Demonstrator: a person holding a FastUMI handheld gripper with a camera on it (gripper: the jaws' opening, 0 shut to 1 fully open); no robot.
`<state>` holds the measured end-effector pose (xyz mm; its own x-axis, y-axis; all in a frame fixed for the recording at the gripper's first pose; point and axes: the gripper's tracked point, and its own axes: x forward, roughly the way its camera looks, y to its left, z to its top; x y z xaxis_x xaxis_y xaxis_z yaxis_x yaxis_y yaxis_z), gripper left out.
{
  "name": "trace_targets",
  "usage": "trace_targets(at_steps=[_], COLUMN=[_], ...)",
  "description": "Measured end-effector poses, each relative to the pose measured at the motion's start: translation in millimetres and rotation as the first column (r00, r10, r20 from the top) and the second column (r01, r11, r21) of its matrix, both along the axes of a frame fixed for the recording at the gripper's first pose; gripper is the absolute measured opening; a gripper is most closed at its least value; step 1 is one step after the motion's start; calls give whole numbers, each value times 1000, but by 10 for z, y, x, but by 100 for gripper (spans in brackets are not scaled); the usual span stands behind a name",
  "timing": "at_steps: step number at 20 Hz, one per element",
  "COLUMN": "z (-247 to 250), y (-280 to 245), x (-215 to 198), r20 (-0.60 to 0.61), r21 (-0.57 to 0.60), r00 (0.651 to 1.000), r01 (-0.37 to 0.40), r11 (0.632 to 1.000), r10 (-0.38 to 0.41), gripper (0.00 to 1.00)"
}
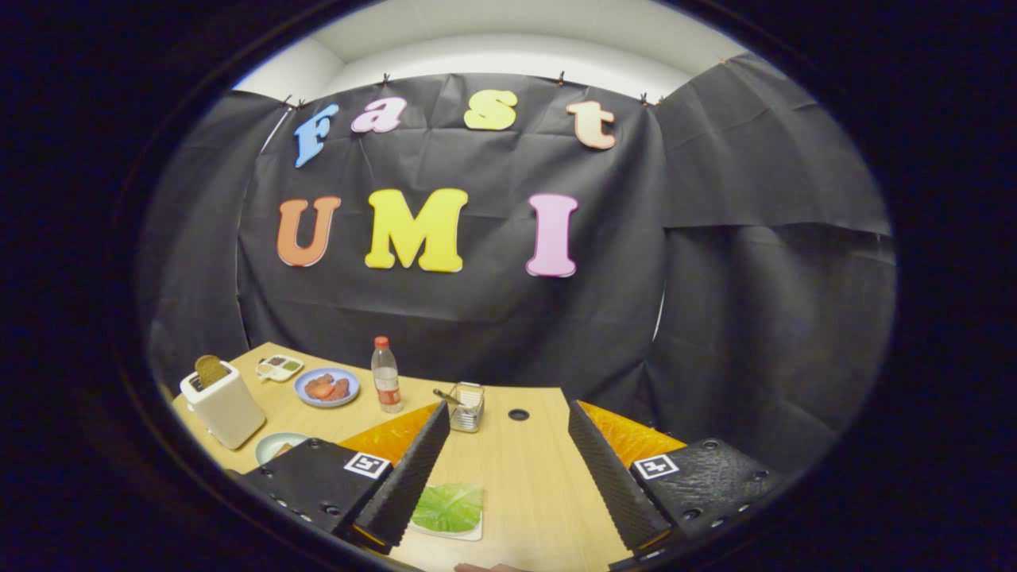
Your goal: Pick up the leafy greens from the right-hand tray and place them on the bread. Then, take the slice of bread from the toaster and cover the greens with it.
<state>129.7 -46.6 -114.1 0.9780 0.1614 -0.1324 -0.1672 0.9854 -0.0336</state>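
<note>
Tongs [504,465] spread wide above the worktop [524,477], leafy greens [449,508] lying between them by the left finger; toaster [222,405], plate [326,387], bottle [387,375] and wire basket [467,407] beyond.

I counted one toaster [222,405] with one bread slice [210,369], one bottle [387,376], one blue plate [326,388], one pale plate [278,446], one sauce dish [279,366], one wire basket [467,406], and one green leaf [448,508] between my fingers.

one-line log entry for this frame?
claw: open, empty | greens: on tray, between fingers | toast: in toaster | stage: pre-grasp
</note>
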Motion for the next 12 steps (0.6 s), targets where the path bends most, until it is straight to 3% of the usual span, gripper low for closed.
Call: trace_targets(at_steps=[8, 12], z=[-1508, -2086], y=[286, 515], x=[757, 1085], r20=[-283, -421], r21=[-22, -4], r00=[955, 897], r01=[-99, -147], r11=[995, 989], r10=[89, 132], gripper=[95, 96])
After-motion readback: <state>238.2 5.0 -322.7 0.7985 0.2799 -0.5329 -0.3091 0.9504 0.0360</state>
